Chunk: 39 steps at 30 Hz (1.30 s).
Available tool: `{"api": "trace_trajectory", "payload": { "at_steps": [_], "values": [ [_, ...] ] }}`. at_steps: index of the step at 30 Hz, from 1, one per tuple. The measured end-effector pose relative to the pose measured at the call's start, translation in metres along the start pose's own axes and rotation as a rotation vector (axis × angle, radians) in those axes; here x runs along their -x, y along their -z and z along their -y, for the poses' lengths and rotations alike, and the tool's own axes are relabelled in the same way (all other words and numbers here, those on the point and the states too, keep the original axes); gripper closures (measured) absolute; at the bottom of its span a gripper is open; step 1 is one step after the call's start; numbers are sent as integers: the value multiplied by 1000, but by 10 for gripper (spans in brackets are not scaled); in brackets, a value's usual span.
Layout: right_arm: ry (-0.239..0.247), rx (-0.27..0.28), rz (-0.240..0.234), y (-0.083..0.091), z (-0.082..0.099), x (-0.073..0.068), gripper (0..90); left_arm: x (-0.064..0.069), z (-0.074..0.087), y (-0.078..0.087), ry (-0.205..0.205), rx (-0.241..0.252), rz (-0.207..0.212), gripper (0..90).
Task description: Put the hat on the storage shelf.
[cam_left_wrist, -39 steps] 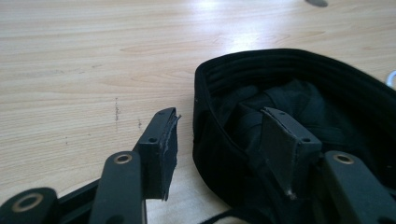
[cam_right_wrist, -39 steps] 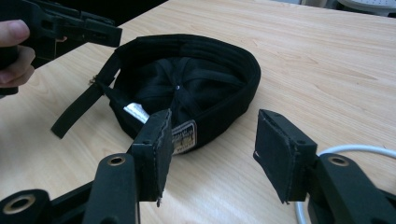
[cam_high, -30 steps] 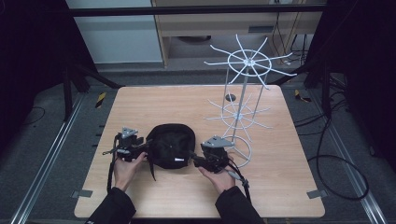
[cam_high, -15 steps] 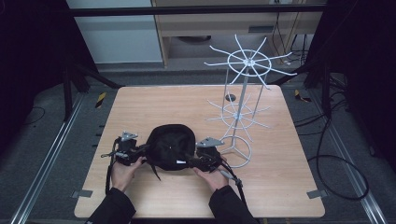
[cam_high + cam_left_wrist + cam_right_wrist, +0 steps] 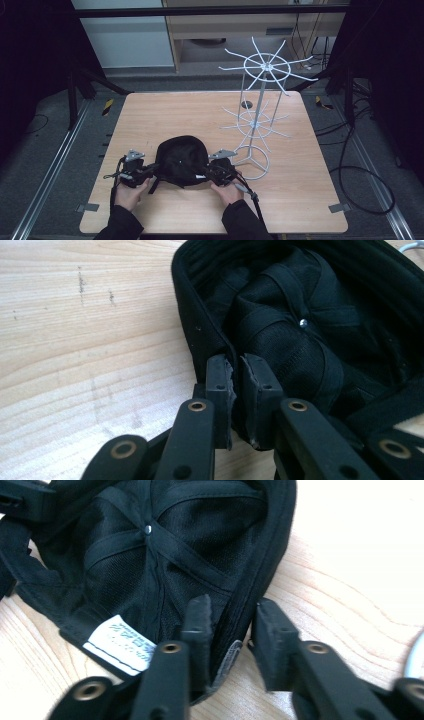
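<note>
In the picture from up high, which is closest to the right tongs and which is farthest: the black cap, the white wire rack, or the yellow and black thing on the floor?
1. Black cap, right beside the right tongs.
2. White wire rack, just behind, on the right.
3. Yellow and black thing, floor, far left.

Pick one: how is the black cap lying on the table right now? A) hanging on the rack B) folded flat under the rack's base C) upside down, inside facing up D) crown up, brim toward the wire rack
C: both gripper views look into the cap, showing inner seam tapes meeting at the top rivet and a white sewn-in label, so its inside faces up on the table.
</note>
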State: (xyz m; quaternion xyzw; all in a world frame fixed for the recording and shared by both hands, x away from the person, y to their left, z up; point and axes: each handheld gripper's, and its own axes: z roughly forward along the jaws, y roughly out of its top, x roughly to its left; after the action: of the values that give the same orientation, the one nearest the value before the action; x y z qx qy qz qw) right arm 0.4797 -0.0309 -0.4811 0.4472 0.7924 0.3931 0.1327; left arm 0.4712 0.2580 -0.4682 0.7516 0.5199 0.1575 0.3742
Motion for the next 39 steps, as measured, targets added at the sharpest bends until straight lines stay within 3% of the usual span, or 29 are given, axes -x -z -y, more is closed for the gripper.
{"api": "trace_trajectory", "payload": {
  "at_steps": [3,6,7,8,10,11,12,16,17,19,20,25,26,32,39],
  "values": [
    [11,18,10,1,-1,-1,792,2,0,0,-4,-3,5,819],
    [30,87,27,10,-3,-3,821,7,1,-3,-11,-3,17,816],
    [30,87,27,10,-3,-3,821,7,1,-3,-11,-3,17,815],
    [48,136,31,18,-5,-4,825,9,2,-3,-14,-5,20,812],
    [63,176,32,24,-5,-5,827,10,2,-5,-17,-7,24,807],
    [63,176,32,24,-5,-5,827,11,3,-6,-19,-9,24,807],
    [91,220,28,32,-6,-6,829,12,3,-6,-22,-13,28,799],
    [128,259,27,40,-7,-9,830,13,5,-7,-26,-16,45,781],
    [158,285,18,44,-7,-12,830,13,6,-7,-26,-17,56,779],
    [170,290,16,46,-7,-13,830,14,7,-7,-27,-19,59,777],
    [212,311,11,50,-7,-16,831,15,8,-6,-29,-19,64,771],
    [270,335,-15,56,-7,-21,831,16,9,-7,-26,-20,72,772],
    [307,346,-26,60,-6,-23,830,16,9,-8,-25,-20,74,773],
    [350,346,-67,66,-4,-25,829,19,9,-11,-33,-17,94,770],
    [367,339,-43,72,-3,-24,833,19,9,-11,-29,-18,116,690]
  ]
}}
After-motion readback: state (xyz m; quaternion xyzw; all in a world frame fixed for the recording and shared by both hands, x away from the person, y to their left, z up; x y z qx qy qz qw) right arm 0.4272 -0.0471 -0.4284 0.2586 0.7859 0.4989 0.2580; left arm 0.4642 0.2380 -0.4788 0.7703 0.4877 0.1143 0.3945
